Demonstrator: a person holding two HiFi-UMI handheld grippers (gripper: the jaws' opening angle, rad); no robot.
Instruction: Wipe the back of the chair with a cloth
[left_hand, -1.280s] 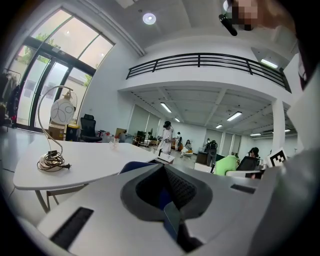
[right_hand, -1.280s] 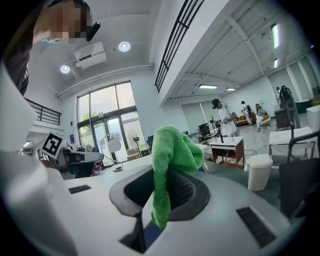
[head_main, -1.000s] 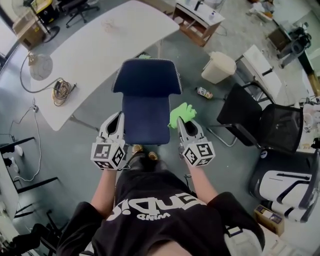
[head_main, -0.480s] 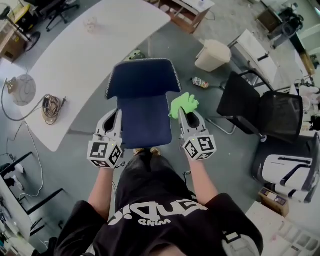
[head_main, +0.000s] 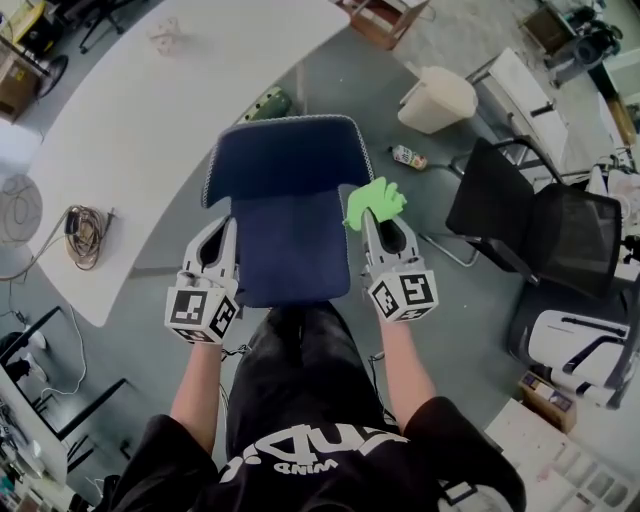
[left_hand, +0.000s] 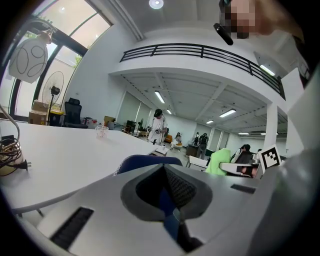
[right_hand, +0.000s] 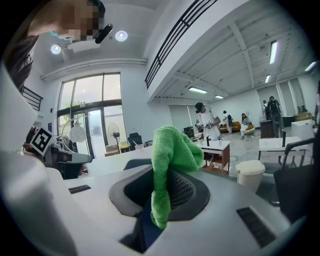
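A dark blue chair stands in front of me, its back at the far side toward the white table. My right gripper is shut on a bright green cloth and hovers at the seat's right edge, just below the back's right corner. From the right gripper view, the cloth hangs pinched between the jaws. My left gripper hovers at the seat's left edge with its jaws shut and nothing in them. The chair's back peeks above it in the left gripper view.
A long white table lies behind and left of the chair, with a cable coil on it. A black chair stands to the right, a cream bin beyond it. A bottle lies on the floor.
Both grippers have come forward alongside the chair's seat toward the back, the right one carrying the green cloth. The view has shifted so the chair sits closer below me.
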